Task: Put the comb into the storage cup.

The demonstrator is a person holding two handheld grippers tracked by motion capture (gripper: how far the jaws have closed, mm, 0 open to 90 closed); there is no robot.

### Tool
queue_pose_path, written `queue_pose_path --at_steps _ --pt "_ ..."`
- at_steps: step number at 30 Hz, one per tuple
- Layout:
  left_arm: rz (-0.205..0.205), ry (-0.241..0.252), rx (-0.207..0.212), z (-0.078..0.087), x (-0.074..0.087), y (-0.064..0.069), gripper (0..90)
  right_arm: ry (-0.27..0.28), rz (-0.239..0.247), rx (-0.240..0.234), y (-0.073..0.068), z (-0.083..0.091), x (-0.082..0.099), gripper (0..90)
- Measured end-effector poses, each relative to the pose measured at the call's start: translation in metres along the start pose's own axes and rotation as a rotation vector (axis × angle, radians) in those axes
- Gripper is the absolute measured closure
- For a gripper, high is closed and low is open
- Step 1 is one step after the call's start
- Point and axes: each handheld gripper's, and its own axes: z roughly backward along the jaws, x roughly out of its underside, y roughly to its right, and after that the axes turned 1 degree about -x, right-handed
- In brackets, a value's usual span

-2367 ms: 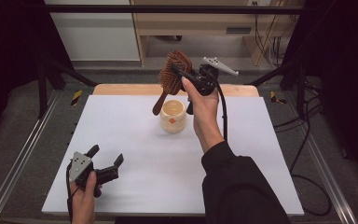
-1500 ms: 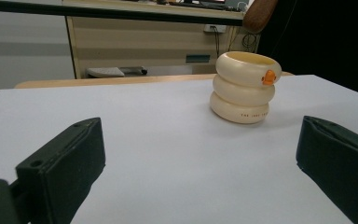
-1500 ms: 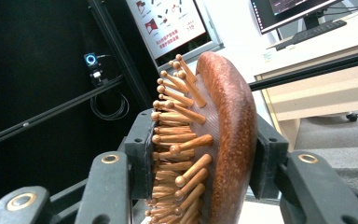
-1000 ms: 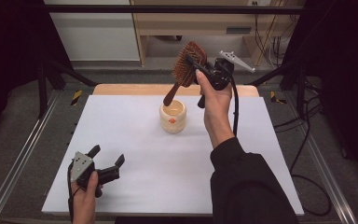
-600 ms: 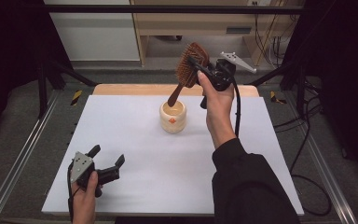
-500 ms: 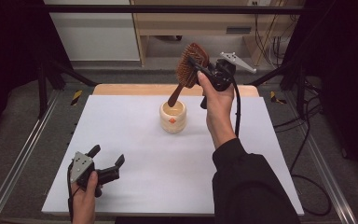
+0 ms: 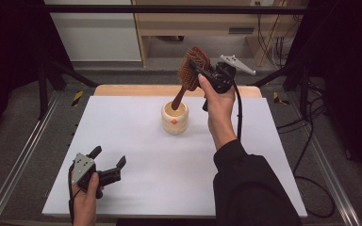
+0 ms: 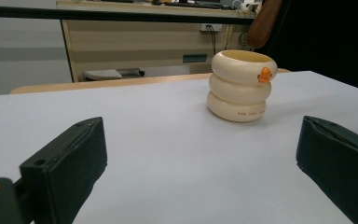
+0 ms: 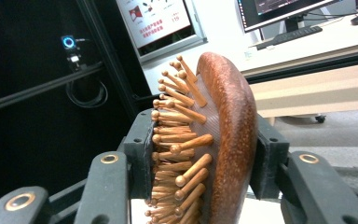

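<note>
High view: hairbrush (image 7: 191, 70) handle-down, tilted.

Even light from above is brightening the white table (image 7: 136, 155); the surroundings are staying dark, and all 3 pictures are looking slightly soft.

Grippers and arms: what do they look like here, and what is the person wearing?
Both grippers are black. The left gripper and right gripper each carry a grey three-cornered plate and trail a black cable. Their jaws have flat black pads and brass-coloured rivets. The right arm wears a black long sleeve.
</note>
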Motion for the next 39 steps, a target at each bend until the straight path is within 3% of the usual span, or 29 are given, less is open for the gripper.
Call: queue_pose_path --at_steps 19,39 --pt "0.001 0.007 -0.007 0.001 0.000 -0.002 2.0 -0.052 0.007 0.005 0.003 -0.019 0.025 51.6" --pt "-0.009 0.005 0.000 0.001 0.000 -0.001 2.0 -0.084 -0.003 0.016 0.008 -0.022 0.046 51.5"
